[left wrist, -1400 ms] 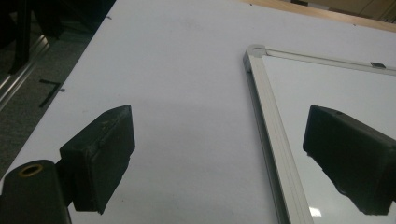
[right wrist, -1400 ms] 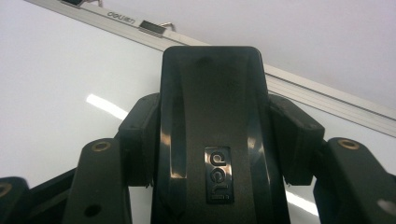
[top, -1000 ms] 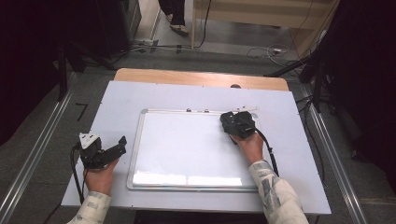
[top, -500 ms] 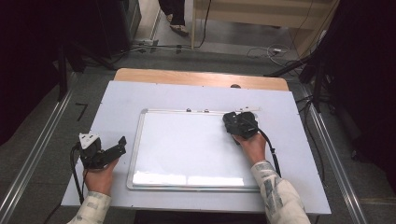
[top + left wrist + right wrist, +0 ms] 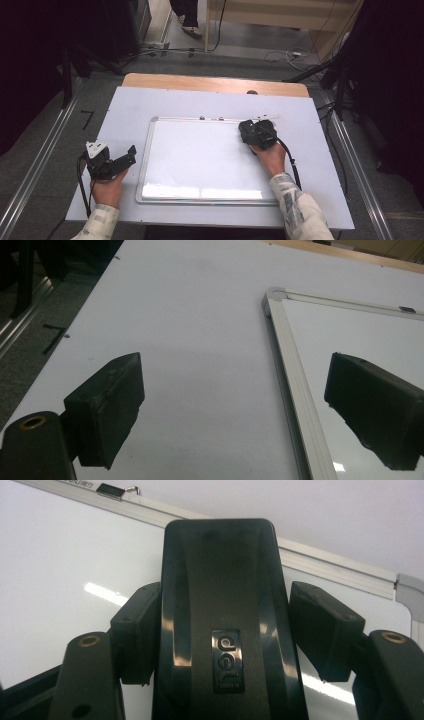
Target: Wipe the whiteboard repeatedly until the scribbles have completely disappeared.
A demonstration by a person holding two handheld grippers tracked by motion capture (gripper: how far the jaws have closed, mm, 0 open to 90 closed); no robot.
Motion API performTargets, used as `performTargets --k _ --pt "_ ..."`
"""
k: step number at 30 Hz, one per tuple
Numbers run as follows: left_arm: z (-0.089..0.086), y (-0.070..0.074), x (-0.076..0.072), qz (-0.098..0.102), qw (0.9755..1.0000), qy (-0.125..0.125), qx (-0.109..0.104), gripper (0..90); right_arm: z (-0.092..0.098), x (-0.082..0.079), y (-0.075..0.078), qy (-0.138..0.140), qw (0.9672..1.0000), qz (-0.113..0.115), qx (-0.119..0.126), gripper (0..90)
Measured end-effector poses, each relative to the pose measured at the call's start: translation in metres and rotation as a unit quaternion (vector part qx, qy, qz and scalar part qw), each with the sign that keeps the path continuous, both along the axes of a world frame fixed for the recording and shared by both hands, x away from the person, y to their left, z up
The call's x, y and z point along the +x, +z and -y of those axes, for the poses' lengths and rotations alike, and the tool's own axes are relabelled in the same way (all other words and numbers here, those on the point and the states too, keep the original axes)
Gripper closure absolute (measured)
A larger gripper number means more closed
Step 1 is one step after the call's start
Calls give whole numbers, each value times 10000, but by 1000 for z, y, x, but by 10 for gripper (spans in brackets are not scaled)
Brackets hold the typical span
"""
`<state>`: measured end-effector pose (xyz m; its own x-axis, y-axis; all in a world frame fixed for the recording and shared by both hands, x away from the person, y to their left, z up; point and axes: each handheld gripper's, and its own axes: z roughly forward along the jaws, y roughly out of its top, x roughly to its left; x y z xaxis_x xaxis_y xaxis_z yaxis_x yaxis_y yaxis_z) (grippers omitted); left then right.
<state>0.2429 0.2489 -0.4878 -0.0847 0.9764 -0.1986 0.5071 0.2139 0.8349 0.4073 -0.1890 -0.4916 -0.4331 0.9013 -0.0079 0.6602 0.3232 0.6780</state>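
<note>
A white-surfaced whiteboard (image 5: 200,155) with a silver frame lies flat on the pale table (image 5: 310,150). My right gripper (image 5: 256,132) rests on the board near its far right corner, shut on a black board eraser (image 5: 220,605) with a small logo on its back. In the right gripper view both pads (image 5: 137,630) press the eraser's sides, just short of the board's top frame (image 5: 330,562). My left gripper (image 5: 122,159) stands open on the table left of the board. Its jaws straddle the board's left frame (image 5: 292,390) with nothing between them.
A wooden strip (image 5: 200,82) runs along the table's far edge, with a small dark object (image 5: 251,92) on it. A metal clip (image 5: 112,490) sits on the board's top frame. Rails and cables line the floor on both sides.
My right gripper has slid a little to the right along the board's far edge with the eraser. The left gripper has stayed in place.
</note>
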Motion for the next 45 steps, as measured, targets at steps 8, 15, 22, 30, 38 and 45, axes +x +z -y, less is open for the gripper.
performTargets --k 8,15,22,30,38,45 --pt "0 0 0 3 10000 13 -3 96 -2 -2 1 -31 10000 53 -27 387" --pt "0 1 0 2 10000 2 4 97 1 -5 5 -148 9998 142 10 387" --pt "1 0 1 -2 10000 -19 5 96 14 -13 31 -411 9980 416 253 387" --pt "1 0 1 -18 10000 -19 12 97 26 -19 36 -639 9964 474 291 388" --pt "1 1 1 -3 10000 -8 3 97 33 -23 38 -800 9952 483 295 387" --pt "1 0 1 -3 10000 -16 0 96 39 -24 37 -962 9938 471 314 387"
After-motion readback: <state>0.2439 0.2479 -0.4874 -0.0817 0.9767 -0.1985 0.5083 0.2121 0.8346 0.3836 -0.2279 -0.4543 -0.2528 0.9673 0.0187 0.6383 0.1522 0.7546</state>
